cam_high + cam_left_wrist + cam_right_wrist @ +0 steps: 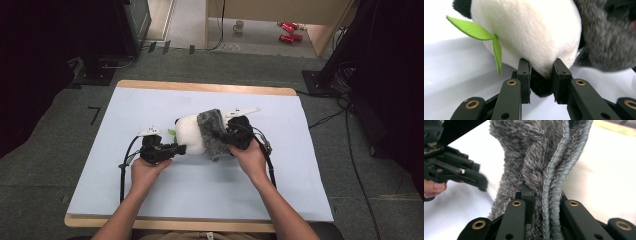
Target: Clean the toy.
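At the centre of the high view, the left gripper (pixel 176 149) pinches a black part of the plush panda (pixel 190 133) lying on the table (pixel 150 110), while the right gripper (pixel 227 135) clamps the grey cloth (pixel 212 132) over it.

Plush panda (pixel 190 134) and grey fuzzy cloth (pixel 212 134) are sitting together mid-table, blocking the centre of the white sheet (pixel 150 105). Left gripper (pixel 176 149) is crowding the toy's near-left side, jaws pinching its black foot (pixel 541 86); right gripper (pixel 229 134) is closing off the right, clamped on the cloth's edge. Sheet is lying open behind, in front, and along both outer sides.
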The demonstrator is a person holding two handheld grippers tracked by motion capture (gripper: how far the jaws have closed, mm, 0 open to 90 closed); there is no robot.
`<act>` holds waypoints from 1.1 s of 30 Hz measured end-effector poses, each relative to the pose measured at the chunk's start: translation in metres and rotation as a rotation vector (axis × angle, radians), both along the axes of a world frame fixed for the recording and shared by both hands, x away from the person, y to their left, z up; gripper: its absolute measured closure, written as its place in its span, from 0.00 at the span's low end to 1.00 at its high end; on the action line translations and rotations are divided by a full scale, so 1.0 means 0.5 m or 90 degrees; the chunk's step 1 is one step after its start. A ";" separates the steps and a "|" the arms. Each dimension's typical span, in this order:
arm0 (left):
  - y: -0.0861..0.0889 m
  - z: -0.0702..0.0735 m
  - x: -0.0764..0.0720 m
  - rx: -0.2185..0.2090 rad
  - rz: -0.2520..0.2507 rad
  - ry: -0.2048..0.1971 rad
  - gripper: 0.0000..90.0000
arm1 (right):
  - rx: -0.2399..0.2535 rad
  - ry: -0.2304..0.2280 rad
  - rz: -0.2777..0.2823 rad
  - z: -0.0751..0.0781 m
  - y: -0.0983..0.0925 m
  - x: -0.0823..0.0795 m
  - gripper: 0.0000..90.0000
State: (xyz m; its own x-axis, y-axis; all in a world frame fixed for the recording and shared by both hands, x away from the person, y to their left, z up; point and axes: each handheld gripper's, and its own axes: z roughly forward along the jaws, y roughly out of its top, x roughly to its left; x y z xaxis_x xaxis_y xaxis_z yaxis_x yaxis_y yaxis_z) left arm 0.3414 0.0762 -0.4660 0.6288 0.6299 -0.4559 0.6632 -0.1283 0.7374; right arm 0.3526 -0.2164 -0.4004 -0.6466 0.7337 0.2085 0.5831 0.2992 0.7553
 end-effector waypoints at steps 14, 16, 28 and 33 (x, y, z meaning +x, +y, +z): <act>0.007 0.003 0.022 0.013 -0.004 0.014 0.81 | 0.049 0.012 -0.102 0.003 -0.127 0.010 0.88; 0.006 0.003 0.024 0.014 -0.005 0.016 0.81 | 0.035 0.008 -0.115 0.002 -0.136 0.008 0.88; 0.003 -0.001 0.032 0.002 -0.007 0.022 0.80 | 0.080 0.026 -0.130 0.022 -0.174 0.000 0.89; 0.000 0.001 0.029 0.000 -0.008 0.022 0.79 | 0.107 0.016 -0.069 0.047 -0.124 -0.010 0.88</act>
State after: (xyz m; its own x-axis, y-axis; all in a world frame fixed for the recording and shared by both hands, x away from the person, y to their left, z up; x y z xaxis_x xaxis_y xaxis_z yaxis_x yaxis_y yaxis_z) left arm 0.3560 0.0763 -0.4655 0.6202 0.6224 -0.4775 0.6867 -0.1366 0.7140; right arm 0.3476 -0.2786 -0.3767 -0.5592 0.7521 0.3488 0.6243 0.1053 0.7740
